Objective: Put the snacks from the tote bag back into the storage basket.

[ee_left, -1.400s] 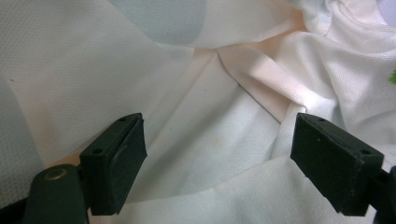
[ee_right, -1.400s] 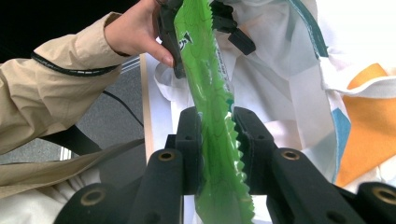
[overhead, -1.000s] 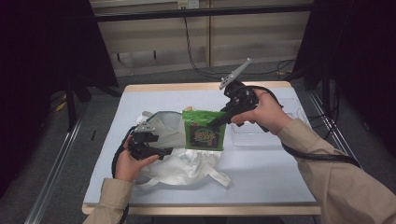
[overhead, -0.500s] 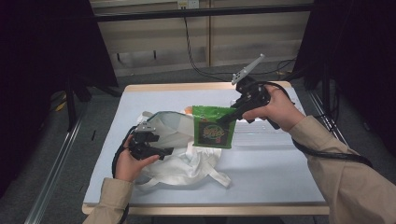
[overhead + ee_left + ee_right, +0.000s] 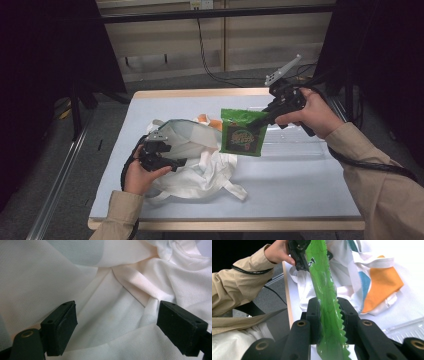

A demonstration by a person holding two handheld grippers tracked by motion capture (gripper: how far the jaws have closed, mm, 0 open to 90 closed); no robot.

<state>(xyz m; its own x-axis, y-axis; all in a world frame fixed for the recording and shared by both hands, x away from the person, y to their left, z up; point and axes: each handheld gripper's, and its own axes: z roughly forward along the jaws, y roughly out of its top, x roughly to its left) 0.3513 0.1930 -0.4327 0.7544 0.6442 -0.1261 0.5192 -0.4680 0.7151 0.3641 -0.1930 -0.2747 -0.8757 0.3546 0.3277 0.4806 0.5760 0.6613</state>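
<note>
Starting on the left: the left gripper (image 5: 172, 161) sits low on the white cloth bag (image 5: 200, 165), which is spread in a crumpled heap on the table (image 5: 300, 200). In the left gripper view its jaws stand wide apart with only loose fabric (image 5: 112, 315) between them, so it's pinning or propping the bag rather than pinching it. I can't tell for sure if a pad actually touches the cloth.

In the middle, the green snack pouch (image 5: 243, 132) hangs in the air just to the right of the bag's mouth, clear of the table. There's a bit of orange and blue print on the bag (image 5: 382, 282) behind it.

On the right, the right gripper (image 5: 265, 117) has the pouch clamped by its serrated top edge (image 5: 329, 315), jaws pressed together on the seal, pouch dangling below. A clear plastic tray (image 5: 300, 142) lies flat under and past that hand.

My read is the pouch is being taken out of the bag and over toward the tray side. To do it well: keep the grip on the sealed strip, since that's the stiff bit and won't crush the contents. Lift enough that the bottom corner doesn't snag the bag's handles (image 5: 220, 187). Keep the left gripper planted so the bag doesn't drag along. Set the pouch down flat before letting go so it doesn't flop off the edge.
</note>
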